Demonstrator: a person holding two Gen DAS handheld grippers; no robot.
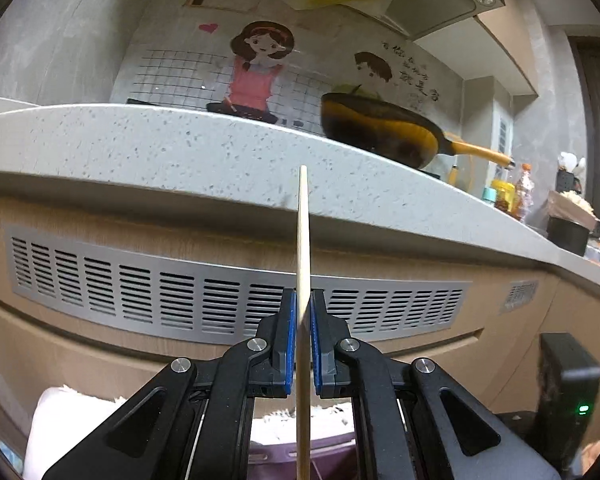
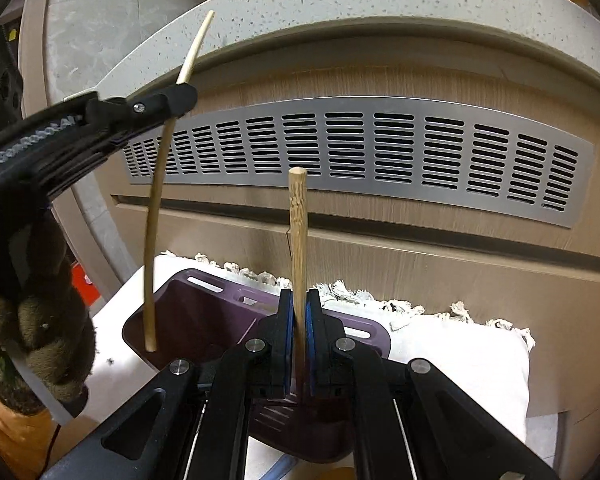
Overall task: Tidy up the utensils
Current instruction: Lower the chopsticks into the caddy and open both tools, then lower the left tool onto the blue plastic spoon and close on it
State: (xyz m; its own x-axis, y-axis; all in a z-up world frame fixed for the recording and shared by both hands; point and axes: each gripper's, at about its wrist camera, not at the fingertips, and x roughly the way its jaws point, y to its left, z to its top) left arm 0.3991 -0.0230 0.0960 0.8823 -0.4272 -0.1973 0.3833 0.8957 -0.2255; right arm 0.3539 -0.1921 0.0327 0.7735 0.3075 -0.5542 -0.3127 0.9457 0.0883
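The left tool pinches a thin, pale, smooth chopstick between its blue pads. The stick stands straight up and pokes out above and below the pads. Ahead of this tool is a flat wooden cupboard front with a long metal vent full of little slots. Above that is the round, speckled edge of the tabletop, and a yellow and black pan sits up on it.

The right tool pinches a thicker, rougher bamboo stick, also standing up. Just below this tool is a purple plastic holder with slot holes in its rim. It rests on a white fringed cloth. To the left of the right tool, the left tool holds the thin stick with its low end hanging over the near corner of the holder. There is open room between the two sticks.
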